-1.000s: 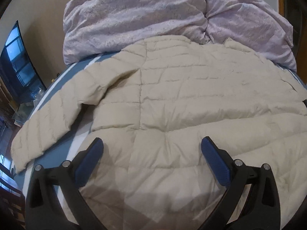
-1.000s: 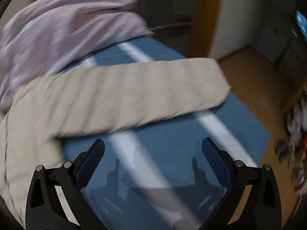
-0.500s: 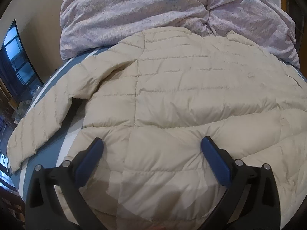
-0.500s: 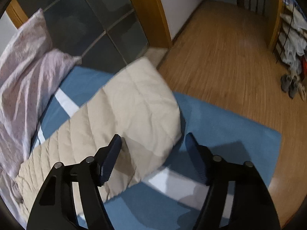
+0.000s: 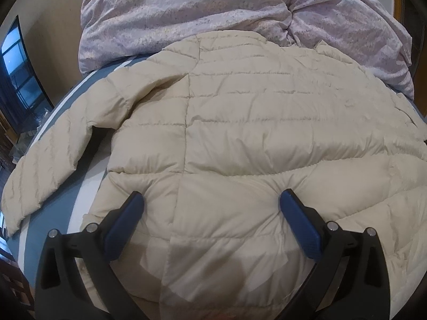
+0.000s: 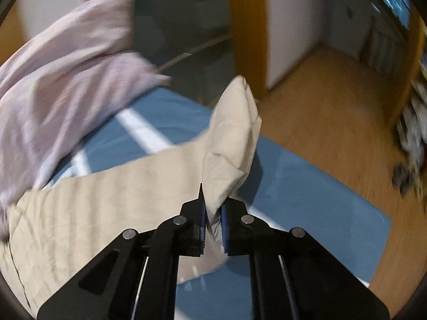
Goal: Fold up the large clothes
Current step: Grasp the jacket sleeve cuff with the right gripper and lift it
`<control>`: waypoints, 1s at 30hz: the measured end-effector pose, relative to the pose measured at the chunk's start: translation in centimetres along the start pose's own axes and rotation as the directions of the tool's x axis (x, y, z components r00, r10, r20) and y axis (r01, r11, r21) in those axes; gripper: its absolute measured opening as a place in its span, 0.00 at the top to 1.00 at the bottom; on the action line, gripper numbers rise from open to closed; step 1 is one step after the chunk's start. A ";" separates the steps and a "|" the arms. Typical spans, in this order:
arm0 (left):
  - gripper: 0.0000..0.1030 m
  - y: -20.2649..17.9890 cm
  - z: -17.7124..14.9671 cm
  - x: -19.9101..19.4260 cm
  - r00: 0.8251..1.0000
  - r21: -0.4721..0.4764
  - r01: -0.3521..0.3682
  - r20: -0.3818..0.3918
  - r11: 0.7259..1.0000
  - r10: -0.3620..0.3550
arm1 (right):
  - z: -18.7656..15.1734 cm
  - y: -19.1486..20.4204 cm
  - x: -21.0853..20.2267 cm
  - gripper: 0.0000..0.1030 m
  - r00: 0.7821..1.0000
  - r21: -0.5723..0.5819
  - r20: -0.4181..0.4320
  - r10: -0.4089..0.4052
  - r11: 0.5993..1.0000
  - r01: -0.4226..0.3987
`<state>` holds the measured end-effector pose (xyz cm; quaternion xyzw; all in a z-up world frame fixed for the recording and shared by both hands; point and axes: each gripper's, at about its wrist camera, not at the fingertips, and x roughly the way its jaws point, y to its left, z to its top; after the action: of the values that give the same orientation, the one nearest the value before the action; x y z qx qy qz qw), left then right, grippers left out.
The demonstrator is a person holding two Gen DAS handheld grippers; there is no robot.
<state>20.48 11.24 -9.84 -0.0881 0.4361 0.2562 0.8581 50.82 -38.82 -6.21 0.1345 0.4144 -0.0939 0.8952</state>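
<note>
A cream quilted puffer jacket [image 5: 240,133] lies spread flat on the blue bed, back side up, its left sleeve [image 5: 48,165] stretched out to the left. My left gripper [image 5: 210,202] is open and hovers low over the jacket's lower back, holding nothing. In the right wrist view my right gripper [image 6: 213,221] is shut on the end of the jacket's right sleeve [image 6: 229,144], which rises above the bed between the blue pads. The view is blurred by motion.
A crumpled lilac duvet [image 5: 226,8] lies at the head of the blue, white-striped bed sheet [image 6: 307,186], and shows in the right wrist view [image 6: 66,80]. A wooden floor [image 6: 333,106] lies beyond the bed's edge. A dark window [image 5: 18,80] is at the left.
My right gripper closed from open onto the end of the right sleeve and lifted it off the bed. My left gripper moved forward and lower over the jacket's back, still open.
</note>
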 end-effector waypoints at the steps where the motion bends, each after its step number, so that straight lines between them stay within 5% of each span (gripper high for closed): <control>1: 0.02 0.0 0.0 0.0 1.000 -0.001 0.001 0.000 1.000 -0.001 | -0.2 2.0 -0.4 0.91 0.999 -0.037 0.006 0.031 0.999 -0.031; 14: 0.02 -0.1 0.1 -0.1 1.000 -0.005 0.005 -0.001 1.000 -0.005 | -8.2 22.4 -2.6 0.91 0.941 -0.338 -0.147 0.305 0.879 -0.337; 26: 0.02 0.4 0.1 0.1 0.999 -0.025 0.038 -0.012 0.999 -0.038 | -18.8 35.3 -8.0 0.91 0.813 -0.480 -0.343 0.469 0.657 -0.582; 30: 0.02 0.4 0.1 0.1 0.999 -0.025 0.037 -0.012 0.999 -0.038 | -21.2 37.0 -9.0 0.91 0.788 -0.488 -0.387 0.479 0.619 -0.615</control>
<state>20.40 11.64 -9.80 -0.1086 0.4364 0.2450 0.8589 40.25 3.42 -6.43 -0.0210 0.4565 0.3340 0.8244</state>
